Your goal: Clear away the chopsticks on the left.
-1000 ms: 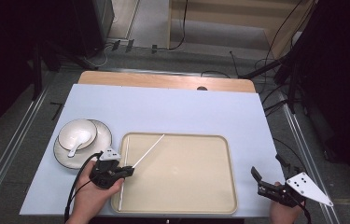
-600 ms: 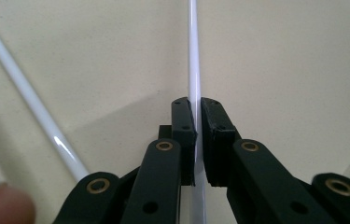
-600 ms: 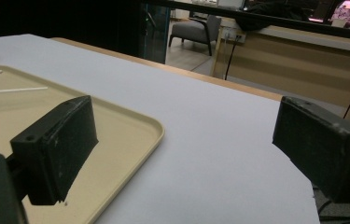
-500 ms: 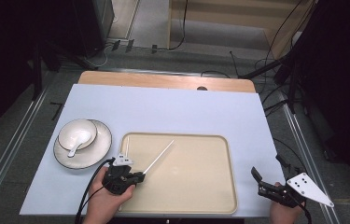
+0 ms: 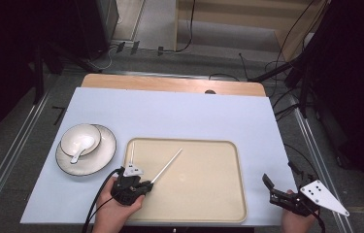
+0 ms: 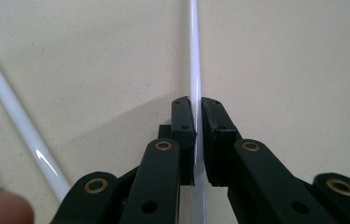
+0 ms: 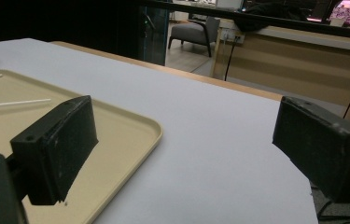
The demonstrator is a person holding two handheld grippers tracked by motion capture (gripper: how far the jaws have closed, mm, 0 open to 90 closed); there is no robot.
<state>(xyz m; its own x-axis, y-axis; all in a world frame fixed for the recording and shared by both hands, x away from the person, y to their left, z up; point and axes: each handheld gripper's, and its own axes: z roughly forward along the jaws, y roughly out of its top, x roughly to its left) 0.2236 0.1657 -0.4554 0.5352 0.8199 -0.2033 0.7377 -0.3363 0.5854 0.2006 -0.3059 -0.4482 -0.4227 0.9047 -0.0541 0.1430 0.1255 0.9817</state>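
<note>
Left gripper (image 5: 143,185) gripping a white chopstick (image 5: 166,166) over the beige tray (image 5: 218,194)

A second chopstick (image 5: 132,154) is lying near the tray's left rim, its near end by the gripper. A white spoon (image 5: 79,147) is sitting in a bowl (image 5: 73,136) on a dark-rimmed plate (image 5: 103,154) left of the tray, while the right gripper (image 5: 273,190) is waiting, jaws apart, at the pale blue table's (image 5: 179,114) near right corner.

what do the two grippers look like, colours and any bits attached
Both are black. The left gripper has matte jaw links with brass-coloured rivets and a black cable trailing back. The right gripper has blocky black pads and a grey three-cornered plate with dark holes.
</note>
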